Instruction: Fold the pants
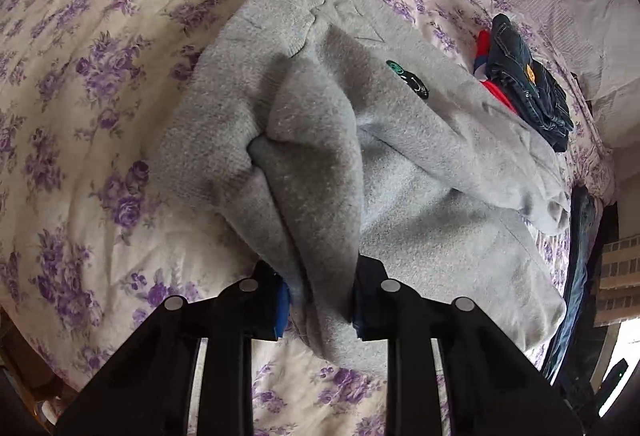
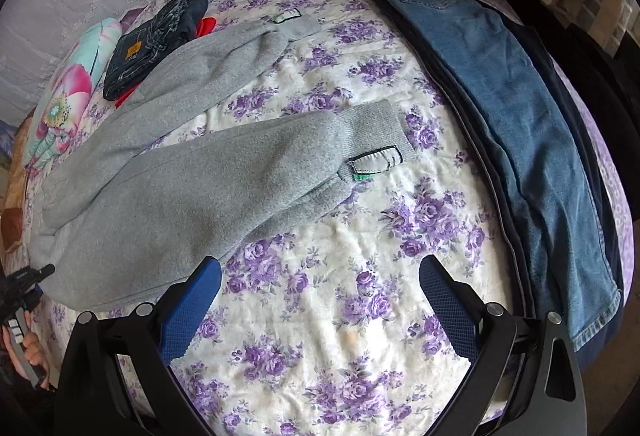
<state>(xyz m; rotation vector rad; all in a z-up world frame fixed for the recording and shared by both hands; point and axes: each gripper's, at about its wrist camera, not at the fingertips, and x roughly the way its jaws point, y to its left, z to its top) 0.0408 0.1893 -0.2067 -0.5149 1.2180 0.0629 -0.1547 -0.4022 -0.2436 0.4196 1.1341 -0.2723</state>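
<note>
Grey fleece sweatpants lie across the floral bed. In the left wrist view my left gripper is shut on a bunched fold of the grey fabric near the waist end and lifts it a little. In the right wrist view the two grey legs spread apart, each ending in a ribbed cuff with a white patch. My right gripper is open and empty, hovering over bare bedsheet just right of the nearer leg.
A bedsheet with purple flowers covers the bed. Long blue jeans lie over dark pants along the right edge. Folded dark jeans on red cloth and a colourful rolled quilt sit at the far side.
</note>
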